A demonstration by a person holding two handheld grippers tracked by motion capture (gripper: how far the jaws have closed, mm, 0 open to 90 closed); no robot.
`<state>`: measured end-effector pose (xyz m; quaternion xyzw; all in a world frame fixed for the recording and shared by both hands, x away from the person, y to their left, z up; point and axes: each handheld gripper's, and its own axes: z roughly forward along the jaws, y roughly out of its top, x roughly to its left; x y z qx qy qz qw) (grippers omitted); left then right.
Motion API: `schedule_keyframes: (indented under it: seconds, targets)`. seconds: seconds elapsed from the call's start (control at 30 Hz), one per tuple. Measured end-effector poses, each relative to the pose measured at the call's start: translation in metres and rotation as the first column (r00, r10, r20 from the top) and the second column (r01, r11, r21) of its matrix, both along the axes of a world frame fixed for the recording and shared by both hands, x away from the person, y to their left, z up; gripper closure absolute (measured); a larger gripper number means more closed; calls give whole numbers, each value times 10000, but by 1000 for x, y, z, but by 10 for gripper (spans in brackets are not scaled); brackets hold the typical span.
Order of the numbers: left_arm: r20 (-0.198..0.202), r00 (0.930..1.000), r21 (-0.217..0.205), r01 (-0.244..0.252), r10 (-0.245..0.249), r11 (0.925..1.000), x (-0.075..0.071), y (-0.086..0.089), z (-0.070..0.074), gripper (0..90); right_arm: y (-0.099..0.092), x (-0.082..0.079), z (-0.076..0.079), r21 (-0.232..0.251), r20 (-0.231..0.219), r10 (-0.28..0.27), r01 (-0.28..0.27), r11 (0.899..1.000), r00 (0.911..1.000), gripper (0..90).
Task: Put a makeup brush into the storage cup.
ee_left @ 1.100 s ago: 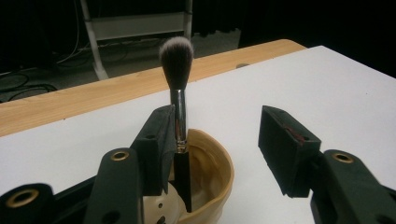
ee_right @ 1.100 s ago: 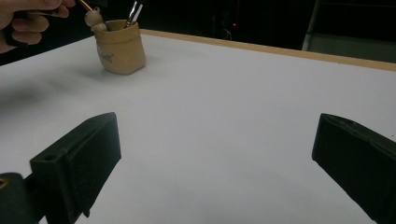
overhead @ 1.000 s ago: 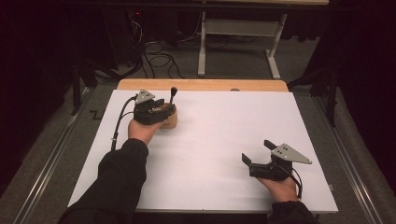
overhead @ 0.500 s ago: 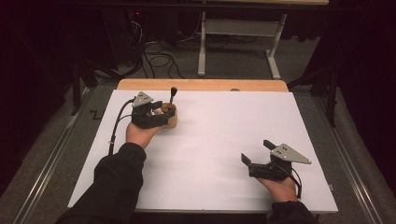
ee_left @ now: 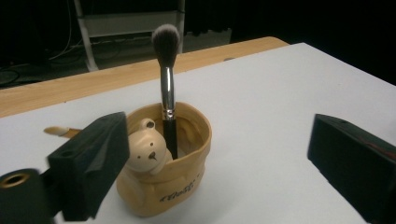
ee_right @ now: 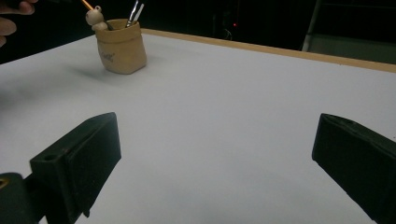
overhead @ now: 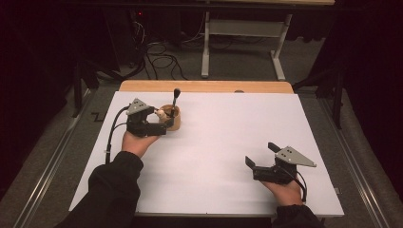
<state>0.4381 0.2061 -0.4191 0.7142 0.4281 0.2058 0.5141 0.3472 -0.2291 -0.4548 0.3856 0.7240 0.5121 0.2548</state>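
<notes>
Right gripper (overhead: 259,164) rests near the front edge of the white table (overhead: 228,142), jaws spread with nothing between, then the left gripper (overhead: 164,124), jaws just opened wide and released, flanks the tan bear pot (ee_left: 161,158) at far left, makeup brush (ee_left: 167,88) upright inside.

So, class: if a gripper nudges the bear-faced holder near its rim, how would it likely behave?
The bear-faced holder looks like a stiff, squat cup, so it would probably slide on the smooth white table rather than crumple. The tall makeup brush standing inside may raise its balance, so a high push might tip it.
</notes>
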Motion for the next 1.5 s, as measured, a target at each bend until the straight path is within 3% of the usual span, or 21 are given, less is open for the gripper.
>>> schedule_keyframes:
  seconds: [0.57, 1.33, 1.5]
  targets:
    - [187, 9995, 199, 261, -264, 9995, -35, 9, -8, 0, 0, 0, 0, 13, 9, -19, 19, 10000, 10000, 19]
    - [-26, 10000, 347, 92, -91, 9994, -97, 41, -33, 0, 0, 0, 0, -36, -12, -70, 70, 10000, 10000, 19]
    - [52, 9994, 354, 345, -347, 9988, -116, 38, -33, 0, 0, -1, -1, -91, 13, -81, 81, 9999, 10000, 19]
